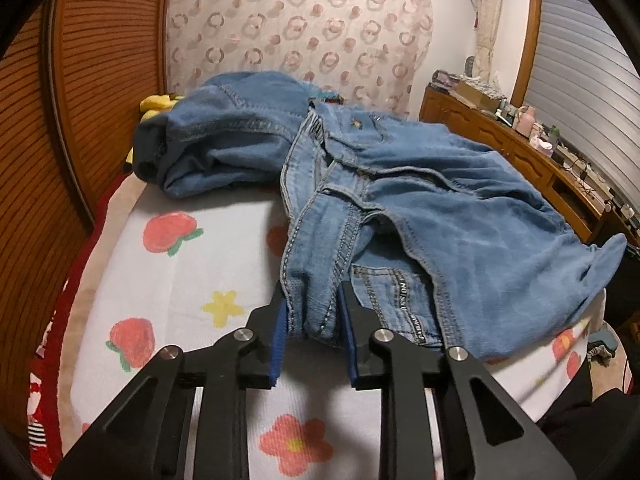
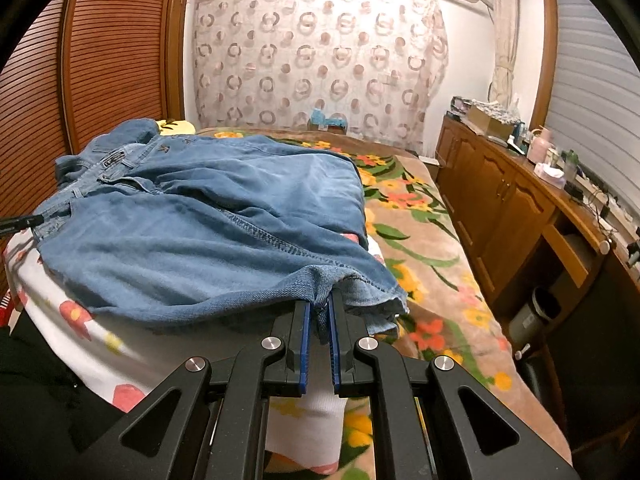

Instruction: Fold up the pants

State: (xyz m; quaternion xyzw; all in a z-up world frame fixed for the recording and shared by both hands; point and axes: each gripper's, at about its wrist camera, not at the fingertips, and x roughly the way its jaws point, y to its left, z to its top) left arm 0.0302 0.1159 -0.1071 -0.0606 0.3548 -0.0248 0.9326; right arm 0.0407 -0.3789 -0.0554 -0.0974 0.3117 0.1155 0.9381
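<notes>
Blue denim pants (image 1: 440,184) lie crumpled on a white cloth with red fruit and flower prints (image 1: 192,272). My left gripper (image 1: 312,300) is shut on a bunched fold of the waistband, which runs up between its blue pads. In the right wrist view the pants (image 2: 208,216) spread across the same cloth. My right gripper (image 2: 319,308) is shut on the hem of a leg at the near edge. The left gripper's tip (image 2: 20,222) shows at the far left by the waistband.
A flowered brown blanket (image 2: 432,264) covers the bed to the right. A wooden cabinet (image 2: 500,208) with clutter on top runs along the right wall. A slatted wooden wardrobe (image 1: 100,60) stands to the left. A patterned curtain (image 2: 320,52) hangs behind. A yellow object (image 1: 158,102) lies behind the pants.
</notes>
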